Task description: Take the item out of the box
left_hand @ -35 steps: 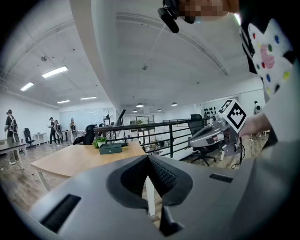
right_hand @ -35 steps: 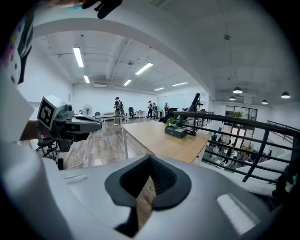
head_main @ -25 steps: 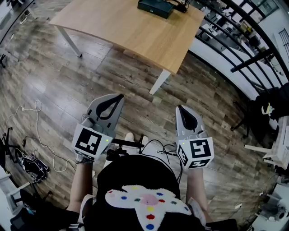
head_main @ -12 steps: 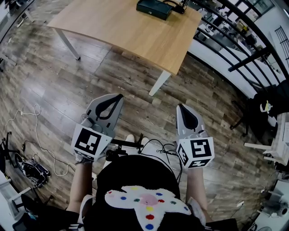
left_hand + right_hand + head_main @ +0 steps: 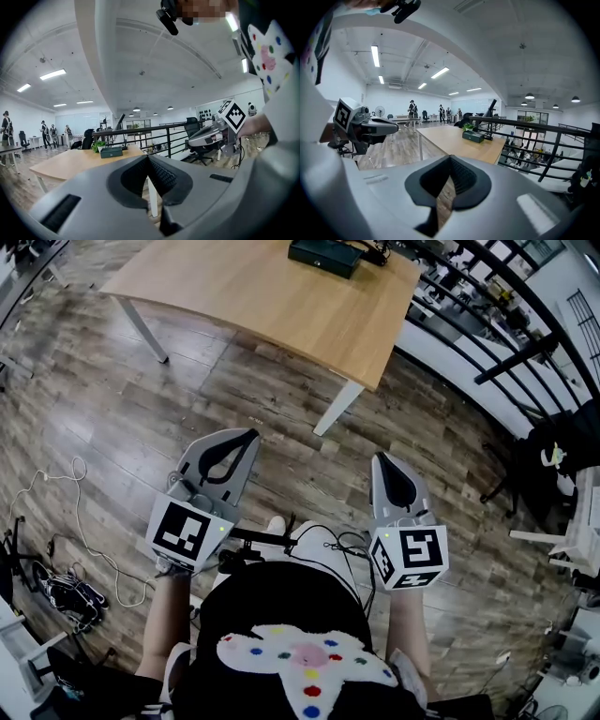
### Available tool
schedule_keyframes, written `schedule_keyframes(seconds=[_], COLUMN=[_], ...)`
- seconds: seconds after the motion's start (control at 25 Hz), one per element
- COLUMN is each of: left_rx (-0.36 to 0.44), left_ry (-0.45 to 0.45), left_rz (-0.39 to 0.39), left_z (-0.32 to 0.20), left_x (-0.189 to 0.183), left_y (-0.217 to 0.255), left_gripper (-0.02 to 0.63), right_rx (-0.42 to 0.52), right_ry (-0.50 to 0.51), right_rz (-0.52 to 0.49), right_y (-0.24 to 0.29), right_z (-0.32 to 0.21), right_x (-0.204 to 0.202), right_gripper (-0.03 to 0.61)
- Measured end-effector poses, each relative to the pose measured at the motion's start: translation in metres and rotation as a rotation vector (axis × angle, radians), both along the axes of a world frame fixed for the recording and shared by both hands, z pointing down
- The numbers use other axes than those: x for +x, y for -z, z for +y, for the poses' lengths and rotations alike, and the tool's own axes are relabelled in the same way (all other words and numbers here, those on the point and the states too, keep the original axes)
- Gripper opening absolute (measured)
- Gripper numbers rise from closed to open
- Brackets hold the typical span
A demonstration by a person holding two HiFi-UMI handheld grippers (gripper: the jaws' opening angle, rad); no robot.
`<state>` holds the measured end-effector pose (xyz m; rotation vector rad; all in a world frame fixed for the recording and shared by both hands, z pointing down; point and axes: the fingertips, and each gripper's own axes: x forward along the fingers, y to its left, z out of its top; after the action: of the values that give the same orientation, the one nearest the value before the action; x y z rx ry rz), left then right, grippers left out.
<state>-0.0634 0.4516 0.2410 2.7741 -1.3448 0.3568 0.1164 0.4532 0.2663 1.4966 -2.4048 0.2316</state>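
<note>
Down at the left, a white cable (image 5: 67,472) curls on the wood floor (image 5: 112,399). Next to the right comes the left gripper (image 5: 246,439), held low in front of the person. Its jaws are squeezed tight together, and nothing is between them. It points out over the floor toward the far side of the room. Far ahead stands a light wood table (image 5: 272,306). The dark green box (image 5: 323,256) sits on the table's far edge, well apart from both grippers. What is inside the box cannot be seen. Farther right is the right gripper (image 5: 380,463), held low too, beside the left one. Its jaws are also pressed shut and hold nothing. At the far right runs a black railing (image 5: 511,357).
</note>
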Motion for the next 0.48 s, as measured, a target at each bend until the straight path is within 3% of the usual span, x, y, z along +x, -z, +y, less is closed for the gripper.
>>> schedule_keyframes(seconds=[0.48], left_rx=[-0.001], left_ry=[0.012], left_rz=[0.015], left_z=[0.012], left_x=[-0.018], left_y=[-0.003], left_gripper=[0.005], right_rx=[-0.025], right_ry=[0.034], right_rz=[0.029], right_y=[-0.013], right_z=[0.011], right_x=[-0.024], right_gripper=[0.009])
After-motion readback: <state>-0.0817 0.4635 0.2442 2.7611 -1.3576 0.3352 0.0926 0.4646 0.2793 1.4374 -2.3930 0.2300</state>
